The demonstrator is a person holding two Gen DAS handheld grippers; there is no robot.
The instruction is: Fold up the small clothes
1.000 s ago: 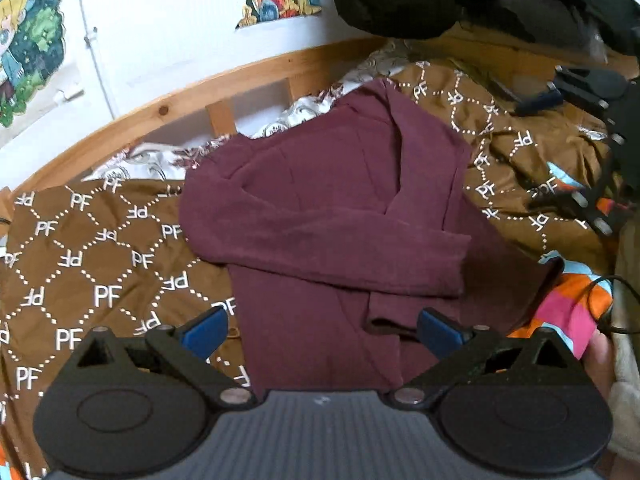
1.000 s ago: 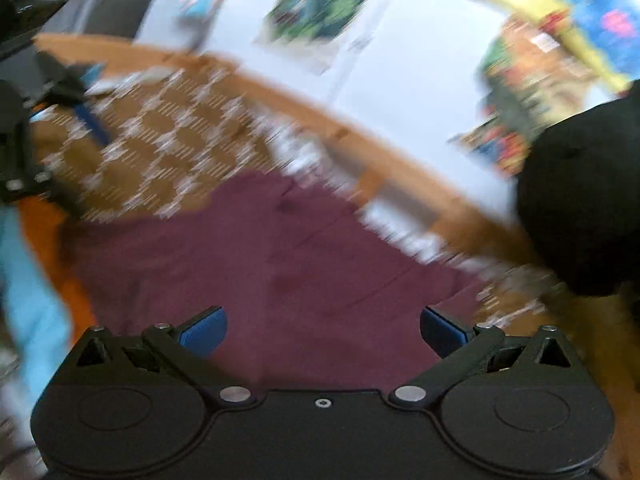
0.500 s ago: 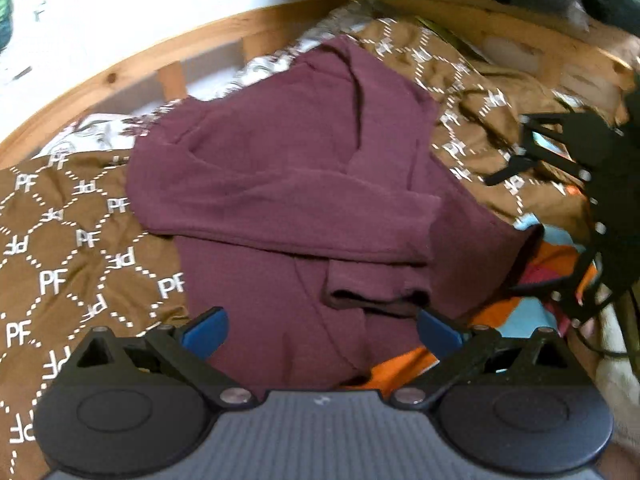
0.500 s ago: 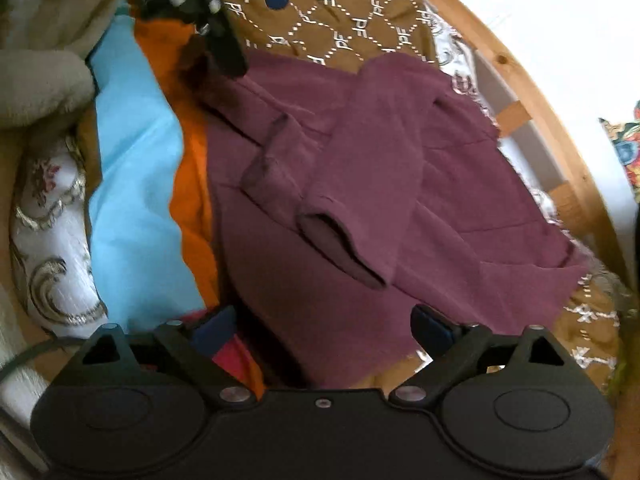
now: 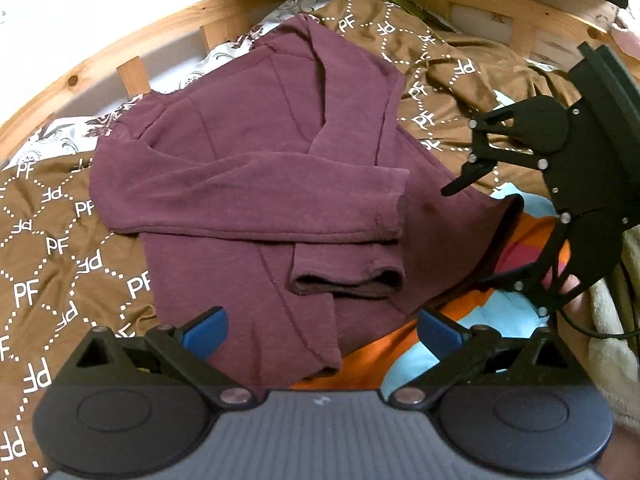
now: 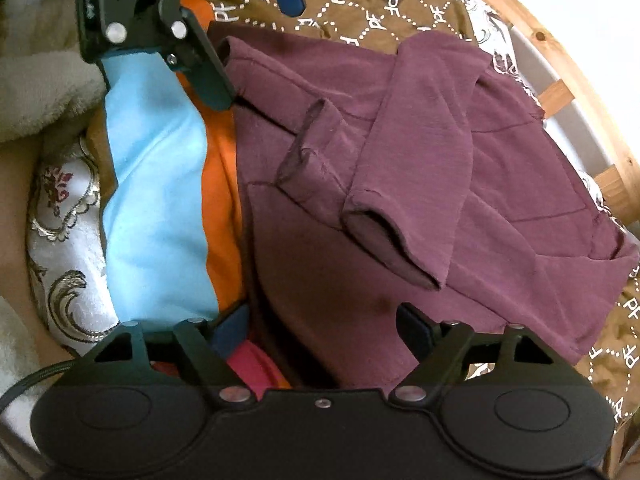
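**A:** While both tongs hang over the bed, where is the shirt?

**B:** The dark red long-sleeved shirt (image 5: 256, 184) lies flat in the middle of the left wrist picture, on a brown blanket (image 5: 52, 240) with white "PF" letters. Both sleeves are folded across its front, one over the other.

**A:** And where are the left tongs?

**B:** The left gripper (image 5: 320, 330) is at the bottom of that picture. Its two blue tips are wide apart and hold nothing. The shirt's bottom edge lies between them and just past them.

**A:** What about the other tongs?

**B:** The right gripper (image 6: 320, 326) is at the bottom of the right wrist picture. Its tips are wide apart too, and empty. The shirt (image 6: 420, 184) fills the middle and right of that picture, and its near edge lies between the tips. I cannot tell if they touch the cloth.

**A:** What is beside the shirt?

**B:** A bright cloth in light blue and orange (image 6: 160, 208) lies at its left side there, partly under the shirt's edge. A wooden bed rail (image 5: 132, 48) curves along the upper left of the left wrist picture, behind the shirt.
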